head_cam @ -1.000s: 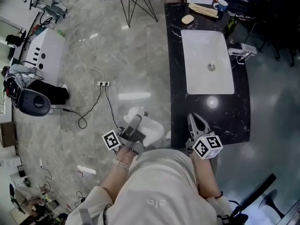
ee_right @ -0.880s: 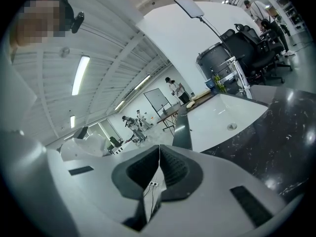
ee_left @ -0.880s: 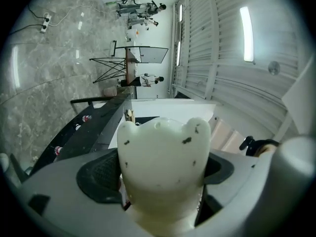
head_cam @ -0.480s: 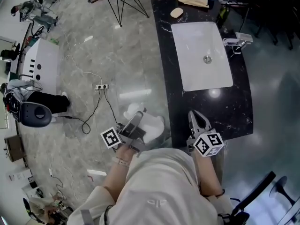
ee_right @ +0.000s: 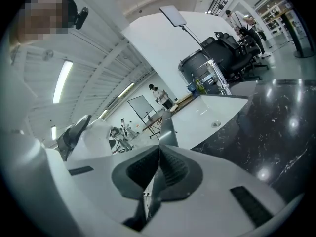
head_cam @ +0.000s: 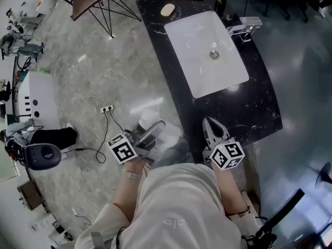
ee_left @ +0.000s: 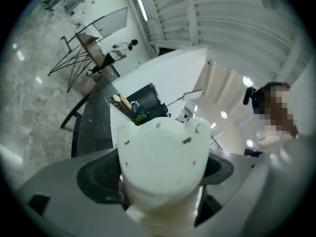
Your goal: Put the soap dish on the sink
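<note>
Soap dish [head_cam: 167, 135], white moulded plastic with small holes in its base, has not reached the white rectangular sink [head_cam: 181, 35] and sits well short of it. It is clamped between the wide-spread jaws of the left gripper [head_cam: 151, 134], out over the grey marble floor [head_cam: 104, 61], on the near side of the sink and off to its left. The left gripper view shows the dish filling the gap, with a ribbed pad pressing on each side. The right gripper [head_cam: 210, 124] has its jaws closed together with nothing between them. It hovers over the near end of the black marble counter [head_cam: 254, 113] that surrounds the sink.

I judge the pick-up done and the carry under way. What is left is to bring the dish over the counter, set it down at the sink and let go. An oval beige soap bar [head_cam: 167, 9] lies on the counter just past the sink's far left corner, and a chrome tap [head_cam: 244, 27] stands on its right side.

Compared with a second ago, the left gripper has swung round with the dish to point more towards the sink. Its hold on the dish looks unchanged. The right gripper has hardly shifted. The head view has turned, so the sink now lies slanted and higher in the frame.
</note>
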